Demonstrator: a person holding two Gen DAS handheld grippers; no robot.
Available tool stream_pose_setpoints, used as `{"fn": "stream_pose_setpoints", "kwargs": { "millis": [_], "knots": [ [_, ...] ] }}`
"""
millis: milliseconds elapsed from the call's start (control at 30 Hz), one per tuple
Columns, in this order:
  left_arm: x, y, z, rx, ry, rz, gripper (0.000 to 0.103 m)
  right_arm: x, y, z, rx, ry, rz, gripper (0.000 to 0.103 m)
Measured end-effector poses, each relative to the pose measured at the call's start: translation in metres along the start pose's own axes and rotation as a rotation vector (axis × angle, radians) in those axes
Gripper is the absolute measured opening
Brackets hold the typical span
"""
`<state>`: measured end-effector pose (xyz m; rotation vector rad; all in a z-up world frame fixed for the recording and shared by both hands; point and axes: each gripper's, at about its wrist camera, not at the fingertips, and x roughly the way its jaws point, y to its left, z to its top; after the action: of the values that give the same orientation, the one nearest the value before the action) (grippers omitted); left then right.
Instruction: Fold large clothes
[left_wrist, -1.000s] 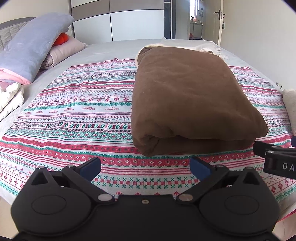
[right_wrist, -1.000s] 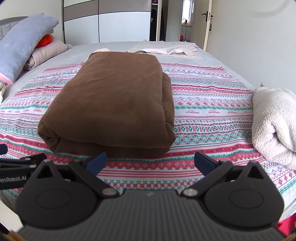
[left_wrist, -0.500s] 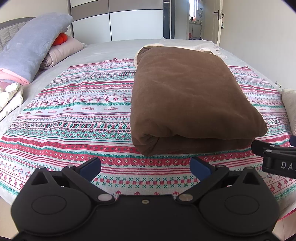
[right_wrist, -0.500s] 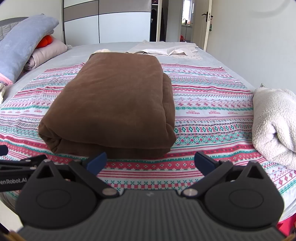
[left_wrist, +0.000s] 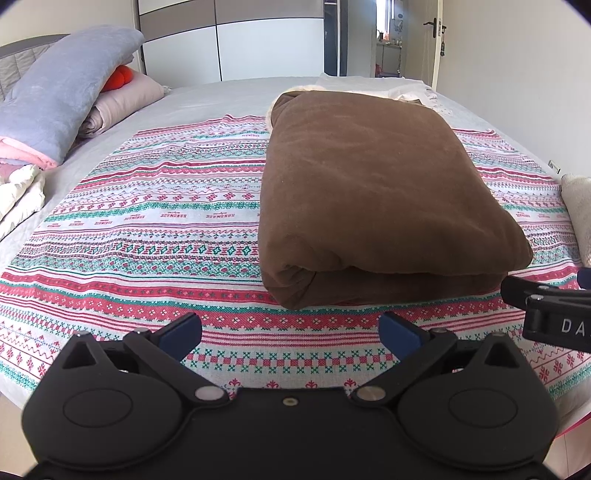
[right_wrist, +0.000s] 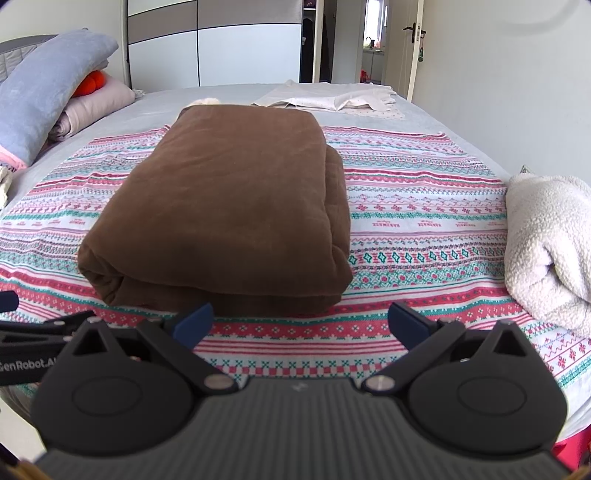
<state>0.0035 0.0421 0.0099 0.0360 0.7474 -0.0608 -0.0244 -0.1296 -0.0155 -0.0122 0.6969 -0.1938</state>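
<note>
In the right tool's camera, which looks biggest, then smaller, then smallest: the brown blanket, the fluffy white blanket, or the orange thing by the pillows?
1. Brown folded blanket: it looks biggest by far.
2. Fluffy white blanket: smaller, though the picture's edge cuts it off.
3. Orange thing: smallest, but it is far back and half hidden, so its real size is unsure.

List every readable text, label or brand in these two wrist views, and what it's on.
"GenRobot.A", cut off by the right gripper's body: on the side of the left gripper, seen in the right wrist view.
"DA", cut off at the frame edge: on the side of the right gripper, seen in the left wrist view.
Repeated red lettering woven in a white band of the patterned bedspread: too small to read reliably.
</note>
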Motion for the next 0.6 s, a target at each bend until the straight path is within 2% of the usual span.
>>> {"fn": "stream_pose_setpoints", "kwargs": {
  "millis": [600],
  "knots": [
    [0.0007,0.0002,-0.0003,0.000,0.003,0.000,0.103,0.0017,0.0003,-0.0012,0.002,0.002,0.000,0.103]
  ]
}}
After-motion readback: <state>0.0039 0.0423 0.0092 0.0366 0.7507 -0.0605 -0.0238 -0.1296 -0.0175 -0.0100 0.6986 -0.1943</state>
